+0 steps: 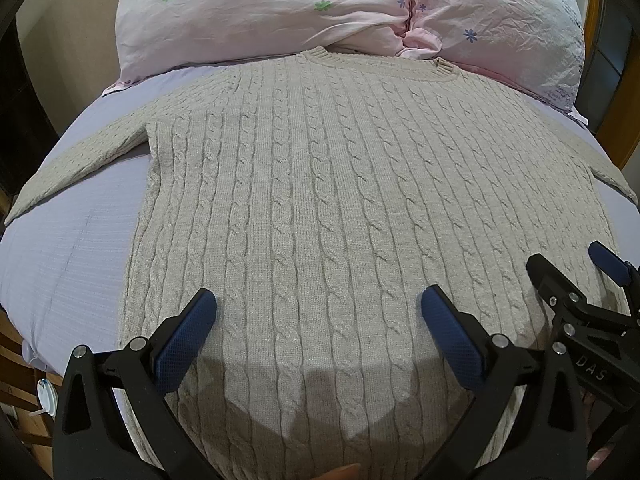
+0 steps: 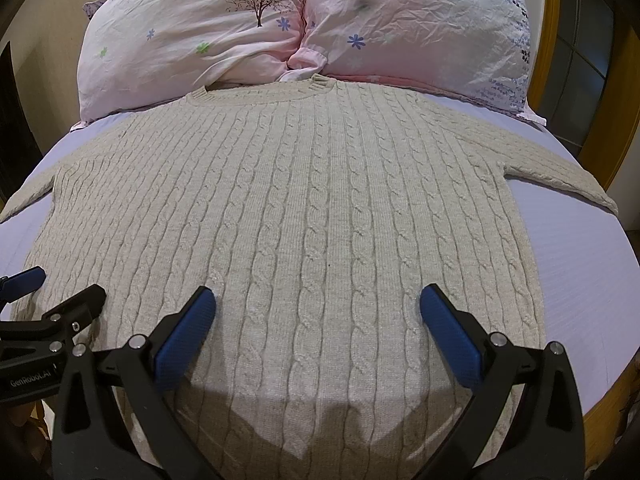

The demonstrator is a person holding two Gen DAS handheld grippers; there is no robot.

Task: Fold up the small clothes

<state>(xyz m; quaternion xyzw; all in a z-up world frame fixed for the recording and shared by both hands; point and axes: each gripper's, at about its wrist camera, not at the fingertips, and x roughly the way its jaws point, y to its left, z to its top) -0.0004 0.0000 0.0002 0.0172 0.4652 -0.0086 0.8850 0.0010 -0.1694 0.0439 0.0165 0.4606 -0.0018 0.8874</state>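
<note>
Along the near edge of the bed, the sweater is spread flat, collar toward the pillows; its hem lies under both grippers, left gripper and right gripper, jaws held apart; neither is nearer.

The left gripper and right gripper are black plastic with blue textured pads, round silver screws at the finger joints, white lettering "DAS" at 4 o'clock in the left view and "GenRobot.AI" at 8 o'clock in the right view.
</note>
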